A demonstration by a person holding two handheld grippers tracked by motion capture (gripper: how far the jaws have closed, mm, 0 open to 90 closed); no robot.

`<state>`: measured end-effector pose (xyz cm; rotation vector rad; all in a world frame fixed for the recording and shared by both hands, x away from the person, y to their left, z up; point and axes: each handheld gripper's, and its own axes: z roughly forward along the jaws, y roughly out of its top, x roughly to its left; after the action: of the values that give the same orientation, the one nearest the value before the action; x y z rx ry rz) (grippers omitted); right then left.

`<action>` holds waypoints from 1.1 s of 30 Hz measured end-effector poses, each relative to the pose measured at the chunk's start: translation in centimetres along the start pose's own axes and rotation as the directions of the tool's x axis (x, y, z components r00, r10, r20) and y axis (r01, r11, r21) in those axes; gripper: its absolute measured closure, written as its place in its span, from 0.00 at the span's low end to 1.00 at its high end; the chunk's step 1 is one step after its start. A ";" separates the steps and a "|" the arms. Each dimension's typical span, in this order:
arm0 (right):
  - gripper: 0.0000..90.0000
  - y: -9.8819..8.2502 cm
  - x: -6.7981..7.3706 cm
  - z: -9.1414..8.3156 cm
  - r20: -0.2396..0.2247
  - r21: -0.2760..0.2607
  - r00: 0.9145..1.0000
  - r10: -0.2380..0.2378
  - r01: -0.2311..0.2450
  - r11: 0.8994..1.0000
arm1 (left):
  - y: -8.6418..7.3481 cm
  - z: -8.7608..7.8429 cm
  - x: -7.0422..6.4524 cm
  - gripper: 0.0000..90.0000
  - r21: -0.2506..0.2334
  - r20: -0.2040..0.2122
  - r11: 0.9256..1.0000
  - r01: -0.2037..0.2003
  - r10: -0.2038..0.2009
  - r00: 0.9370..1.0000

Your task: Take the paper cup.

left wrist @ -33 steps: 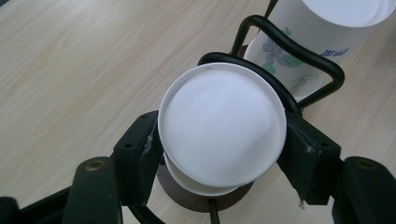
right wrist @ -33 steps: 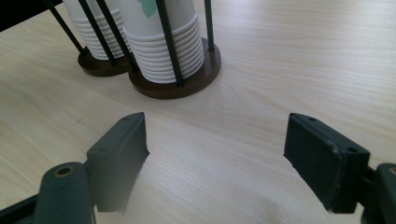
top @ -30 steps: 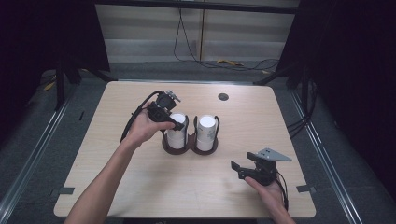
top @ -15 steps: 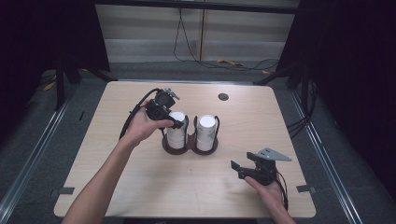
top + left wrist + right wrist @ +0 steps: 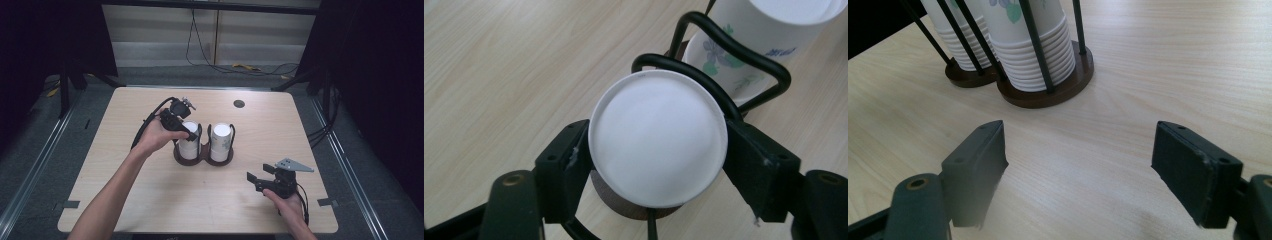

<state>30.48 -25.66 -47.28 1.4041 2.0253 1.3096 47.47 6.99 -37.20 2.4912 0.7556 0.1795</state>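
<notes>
Overhead, the left gripper (image 5: pixel 191 136) hangs over the left cup stack (image 5: pixel 189 142) in the wire holder (image 5: pixel 202 156) mid-table (image 5: pixel 125 180); the right gripper (image 5: pixel 253 180) rests well apart near the front edge, bare wood between. Along the left gripper, its jaws have just been opening and flank the stack's white top (image 5: pixel 658 137). Along the right gripper, jaws stand open, empty, holder ahead.

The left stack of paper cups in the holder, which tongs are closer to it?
Left. The left tongs straddle the top of the left cup stack, their jaws having just been opening. The right tongs stand apart on the table, nearer the person.
</notes>
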 end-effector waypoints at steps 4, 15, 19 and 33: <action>0.24 0.0 0.1 0.1 0.000 0.000 1.000 -0.006 0.006 1.000 | 0.0 0.6 0.0 0.32 0.028 -0.006 1.000 -0.004 0.004 1.000; 0.24 0.0 0.2 0.0 0.017 0.007 0.999 -0.035 0.035 0.999 | 0.5 1.3 0.1 0.35 0.067 -0.006 0.998 -0.015 0.016 1.000; 0.24 0.0 0.1 0.0 0.021 0.007 0.999 -0.034 0.034 0.999 | 0.5 1.0 0.0 0.36 0.065 -0.011 0.998 -0.021 0.022 1.000; 0.24 0.0 0.2 0.1 0.021 0.011 0.999 -0.040 0.040 0.999 | 0.6 0.0 -0.1 0.38 0.021 -0.002 1.000 0.005 -0.005 1.000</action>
<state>30.40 -25.42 -47.30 1.3696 2.0384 1.2637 47.66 6.51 -36.93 2.5089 0.7684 0.1729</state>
